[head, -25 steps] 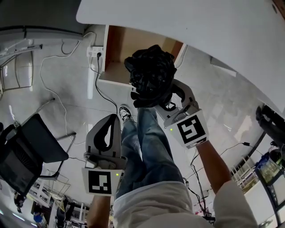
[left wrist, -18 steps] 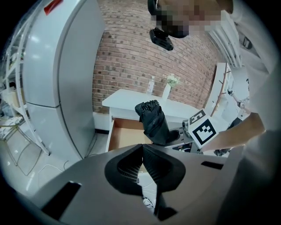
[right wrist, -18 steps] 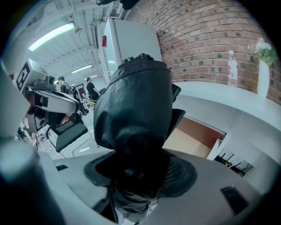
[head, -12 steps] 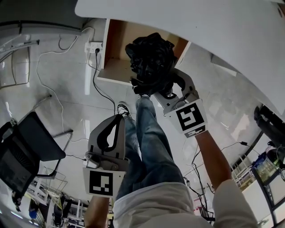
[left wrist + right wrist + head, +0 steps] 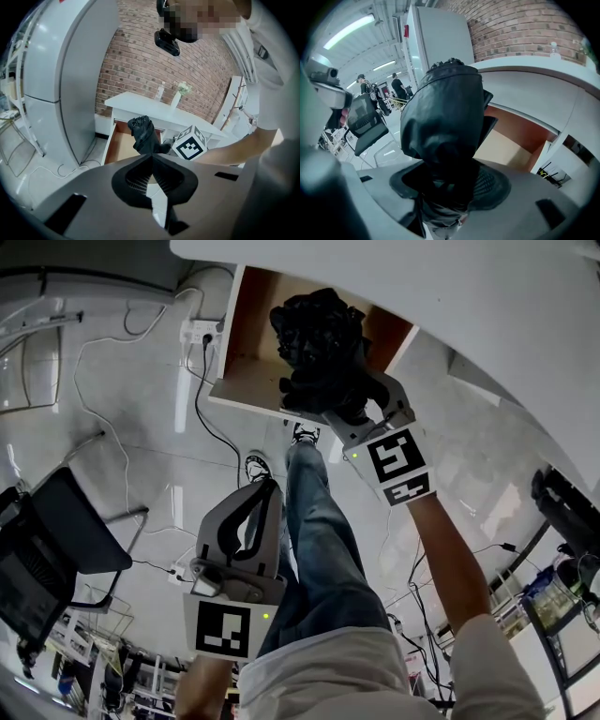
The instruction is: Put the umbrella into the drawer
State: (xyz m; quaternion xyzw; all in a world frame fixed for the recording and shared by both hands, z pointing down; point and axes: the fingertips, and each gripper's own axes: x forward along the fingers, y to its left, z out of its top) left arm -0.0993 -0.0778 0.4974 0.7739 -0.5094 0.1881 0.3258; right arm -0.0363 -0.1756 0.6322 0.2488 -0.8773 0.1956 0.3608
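A folded black umbrella (image 5: 319, 338) is held upright in my right gripper (image 5: 349, 412), whose jaws are shut on its lower end. It hangs over the open wooden drawer (image 5: 246, 381) under the white desk (image 5: 487, 306). In the right gripper view the umbrella (image 5: 446, 117) fills the middle, with the drawer's bottom (image 5: 508, 147) behind it. My left gripper (image 5: 267, 488) hangs lower, above the person's legs, shut and empty. From the left gripper view I see the umbrella (image 5: 143, 136), the drawer (image 5: 119, 146) and the right gripper's marker cube (image 5: 190, 145).
White cables and a power strip (image 5: 200, 331) lie on the floor left of the drawer. A black office chair (image 5: 52, 554) stands at the left. The person's jeans-clad legs (image 5: 319, 540) are below the drawer. A tall white cabinet (image 5: 70, 84) stands left of the desk.
My right gripper has carried the umbrella forward, so it now sits over the drawer's opening. More of the drawer's inside shows. The left gripper has shifted slightly right, still shut.
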